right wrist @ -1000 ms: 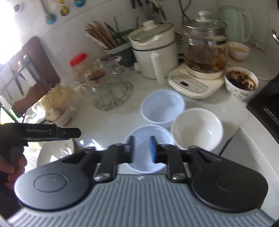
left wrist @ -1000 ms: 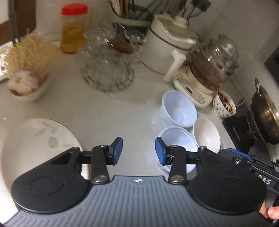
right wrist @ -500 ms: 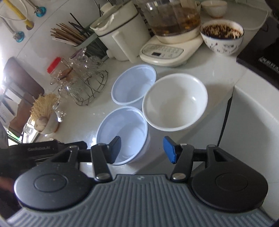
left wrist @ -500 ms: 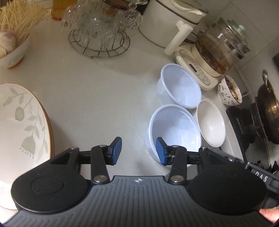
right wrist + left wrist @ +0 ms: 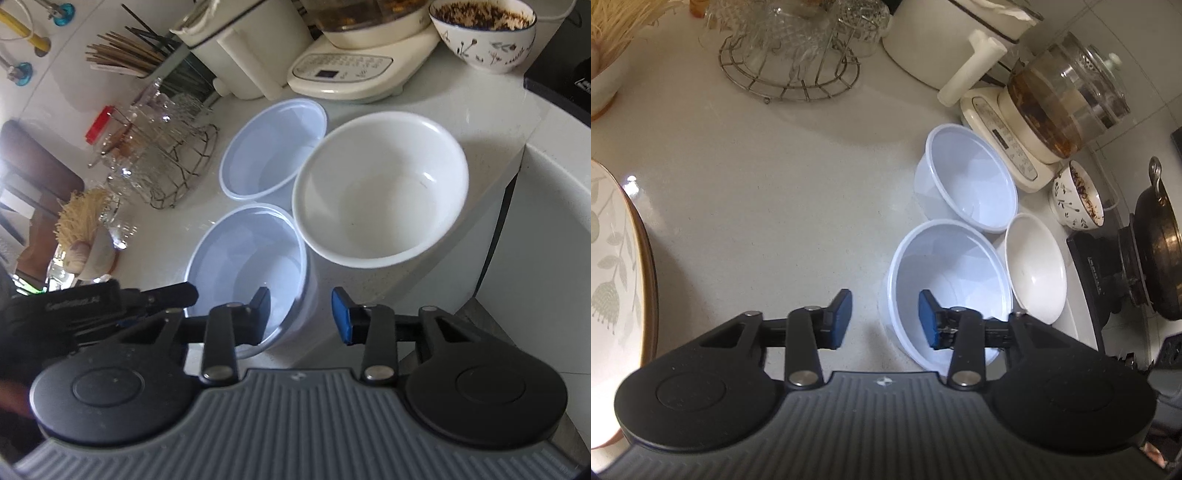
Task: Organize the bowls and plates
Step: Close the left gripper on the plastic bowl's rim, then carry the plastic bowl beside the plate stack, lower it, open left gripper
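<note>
A: Your left gripper (image 5: 882,319) is spread wide with nothing between its pads. Its right pad hangs over the near plastic bowl (image 5: 947,280), the left pad outside the rim, so the bowl's left wall sits in the gap, though I can't tell whether anything touches.

B: And your right gripper (image 5: 301,314) is parted as well, straddling the opposite wall of that same bowl (image 5: 247,266): left pad over the inside, right pad over the bare counter (image 5: 369,280).

A: The far plastic bowl (image 5: 967,181) stands just behind it, rims nearly meeting. The white ceramic bowl (image 5: 380,188) sits to the right, close against both.

B: Your leaf-patterned plate (image 5: 613,258) lies well apart at the left edge (only part of it shows).

A: Behind the bowls stand the glass kettle on its base (image 5: 1052,110) and a patterned bowl of dark bits (image 5: 484,33).
</note>
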Tool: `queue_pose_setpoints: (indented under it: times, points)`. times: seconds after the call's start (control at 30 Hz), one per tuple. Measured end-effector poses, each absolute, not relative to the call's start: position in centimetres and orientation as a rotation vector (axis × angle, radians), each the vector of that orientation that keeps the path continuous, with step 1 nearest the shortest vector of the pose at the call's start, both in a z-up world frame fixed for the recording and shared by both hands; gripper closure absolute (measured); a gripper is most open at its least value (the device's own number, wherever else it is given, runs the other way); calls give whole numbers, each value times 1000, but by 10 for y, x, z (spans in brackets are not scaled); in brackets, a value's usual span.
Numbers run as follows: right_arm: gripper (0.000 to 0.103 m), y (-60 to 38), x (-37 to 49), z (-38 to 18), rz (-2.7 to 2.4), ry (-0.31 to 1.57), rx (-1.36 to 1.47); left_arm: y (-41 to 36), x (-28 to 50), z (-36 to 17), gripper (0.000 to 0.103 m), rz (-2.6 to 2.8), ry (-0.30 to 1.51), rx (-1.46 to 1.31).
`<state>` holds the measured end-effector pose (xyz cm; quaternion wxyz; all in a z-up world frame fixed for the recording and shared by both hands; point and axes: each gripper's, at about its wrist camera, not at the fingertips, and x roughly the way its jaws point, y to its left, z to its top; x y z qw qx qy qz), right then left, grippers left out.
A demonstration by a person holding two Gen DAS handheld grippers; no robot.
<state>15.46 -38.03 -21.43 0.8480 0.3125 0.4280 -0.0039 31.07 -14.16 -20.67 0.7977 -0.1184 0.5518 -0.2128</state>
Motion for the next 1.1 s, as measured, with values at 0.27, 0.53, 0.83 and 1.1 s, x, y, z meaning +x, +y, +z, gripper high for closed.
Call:
queue_pose_setpoints:
  times: [0.27,0.53,0.83,1.1]
  points:
    - [84,-374,163,-217,29,935,633,-144,310,-210,94,-438,1187,-262]
    - [85,-361,165,-204,122,923,599,-124,298,-193,94,-419,1156,-256]
    - [85,-327,186,-192,251,913,526,-76,292,-187,94,-321,1144,-342]
    - [85,-312,199,-196,242,915,514,-69,305,-185,93,-289,1144,-301]
